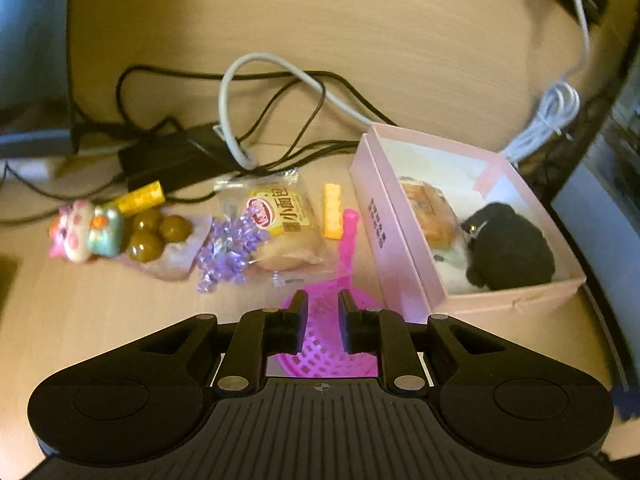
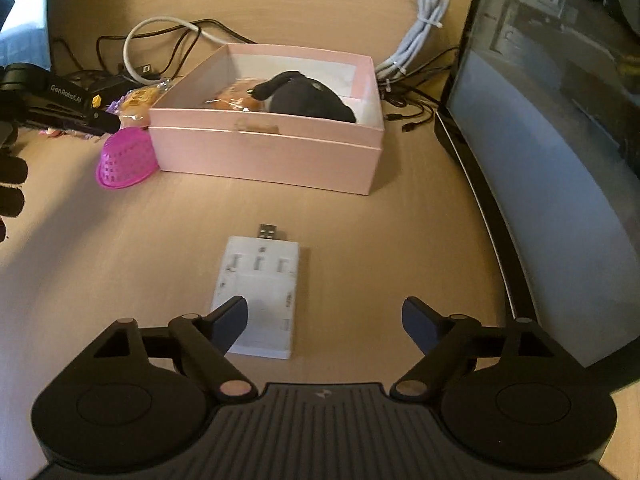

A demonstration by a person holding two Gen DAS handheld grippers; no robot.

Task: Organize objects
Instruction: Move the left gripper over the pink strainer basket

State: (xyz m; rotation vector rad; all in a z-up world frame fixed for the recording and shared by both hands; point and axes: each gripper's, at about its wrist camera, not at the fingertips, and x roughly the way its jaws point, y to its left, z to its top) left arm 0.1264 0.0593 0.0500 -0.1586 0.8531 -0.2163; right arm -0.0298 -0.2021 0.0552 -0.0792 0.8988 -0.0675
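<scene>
Just left of the pink box (image 2: 264, 152) lies the magenta strainer (image 2: 126, 160), under the left gripper (image 1: 322, 312), whose jaws stand nearly together, clamping nothing that I can see. It looks light, springy plastic; best pinched at the stiff handle. In front of the box, the right gripper (image 2: 324, 320) gapes wide above a white USB hub (image 2: 260, 280).

We note two matching handheld units in matte black plastic. The left gripper (image 1: 323, 324) has a ribbed central housing, two round side discs, and linkage arms fixed with silver pivot pins; a small crosshair mark sits at the housing's front edge. The right gripper (image 2: 324, 322) shares this build, with dark blue pads (image 2: 418, 322). White "GenRobot.AI" lettering runs along the left unit's side.
</scene>
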